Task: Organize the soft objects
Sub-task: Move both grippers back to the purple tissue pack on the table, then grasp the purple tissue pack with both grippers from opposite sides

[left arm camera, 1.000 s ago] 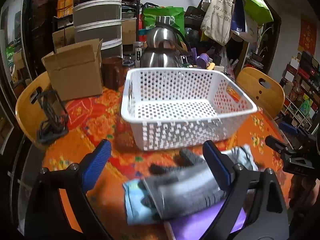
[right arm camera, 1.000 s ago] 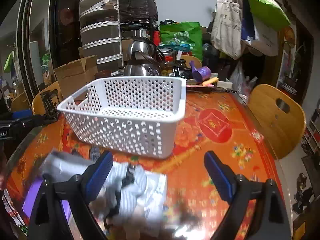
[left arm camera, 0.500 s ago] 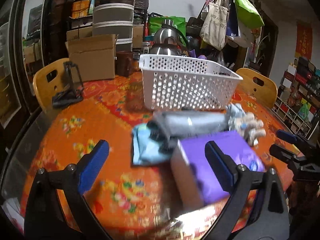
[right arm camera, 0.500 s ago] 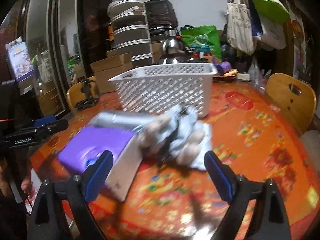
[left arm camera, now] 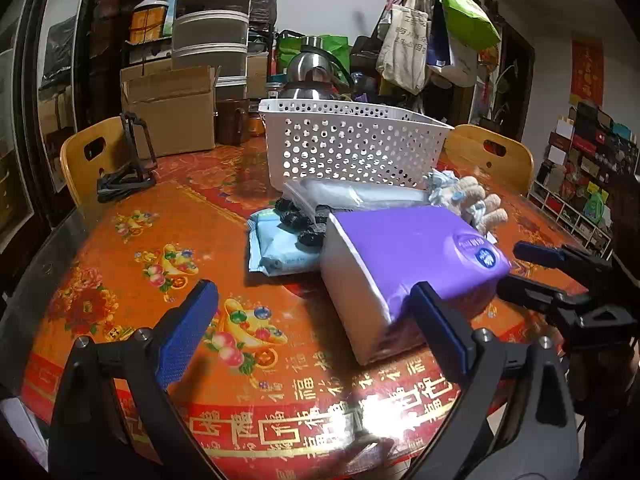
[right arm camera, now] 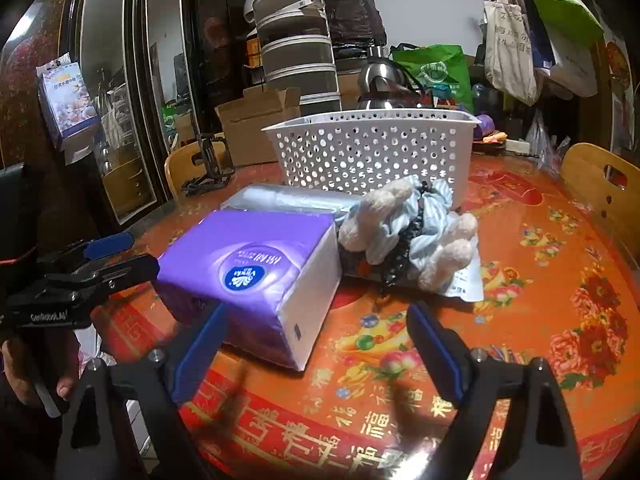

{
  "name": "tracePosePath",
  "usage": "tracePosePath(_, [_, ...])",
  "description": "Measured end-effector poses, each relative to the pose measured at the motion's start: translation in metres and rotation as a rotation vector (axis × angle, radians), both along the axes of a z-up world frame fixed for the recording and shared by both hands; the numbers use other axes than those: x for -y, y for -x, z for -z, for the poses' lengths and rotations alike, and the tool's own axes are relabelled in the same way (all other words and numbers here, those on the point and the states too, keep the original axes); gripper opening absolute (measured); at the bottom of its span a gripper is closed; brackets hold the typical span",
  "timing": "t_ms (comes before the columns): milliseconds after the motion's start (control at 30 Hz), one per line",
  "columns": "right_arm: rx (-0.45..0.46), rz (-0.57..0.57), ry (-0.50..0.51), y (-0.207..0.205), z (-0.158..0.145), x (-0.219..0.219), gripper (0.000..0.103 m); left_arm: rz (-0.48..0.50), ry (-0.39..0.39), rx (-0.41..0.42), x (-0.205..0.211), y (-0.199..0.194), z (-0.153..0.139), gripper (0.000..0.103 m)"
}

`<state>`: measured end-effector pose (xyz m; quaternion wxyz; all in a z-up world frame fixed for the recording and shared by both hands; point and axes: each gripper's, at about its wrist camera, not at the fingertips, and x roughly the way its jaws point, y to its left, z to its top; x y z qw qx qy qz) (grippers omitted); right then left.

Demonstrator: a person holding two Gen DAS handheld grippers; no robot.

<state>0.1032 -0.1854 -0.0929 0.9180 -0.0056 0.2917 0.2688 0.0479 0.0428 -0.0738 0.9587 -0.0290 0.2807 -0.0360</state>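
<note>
A purple tissue pack (left arm camera: 408,256) lies on the orange table, also in the right wrist view (right arm camera: 260,268). Behind it lie a grey bagged roll (left arm camera: 352,196), a light blue wipes packet (left arm camera: 276,248), a black fuzzy item (left arm camera: 300,220) and a blue-and-beige plush toy (right arm camera: 408,228). A white perforated basket (left arm camera: 352,144) stands behind them, empty as far as I can see. My left gripper (left arm camera: 316,332) is open, low near the table's front edge, its right finger beside the pack. My right gripper (right arm camera: 316,352) is open just in front of the pack.
A cardboard box (left arm camera: 172,108), a steel kettle (left arm camera: 312,72) and a black stand (left arm camera: 132,160) sit at the table's far side. Wooden chairs (left arm camera: 492,156) flank the table. The table edge runs close below both grippers.
Both grippers have pulled back and dropped lower, from near the basket to the table's front edge. The purple pack now lies in full view. Nothing was grasped.
</note>
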Motion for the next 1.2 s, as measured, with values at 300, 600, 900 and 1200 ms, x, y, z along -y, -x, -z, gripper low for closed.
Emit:
tracePosePath(300, [-0.011,-0.051,0.005,0.0,0.003,-0.008,0.067,0.034,-0.028,-0.002,0.014,0.001,0.009,0.094])
tracePosePath(600, [-0.008,-0.108,-0.001,0.0,0.003,-0.014,0.052,0.111,-0.022,-0.034,0.025,-0.008,0.021,0.075])
tracePosePath(900, [-0.019,-0.15,0.014,0.001,0.007,-0.023,0.039,0.201,0.016,-0.048,0.036,-0.008,0.026,0.046])
tracePosePath(1200, [-0.001,-0.135,0.043,0.008,0.005,-0.026,0.036,0.205,0.031,-0.048,0.036,-0.005,0.024,0.044])
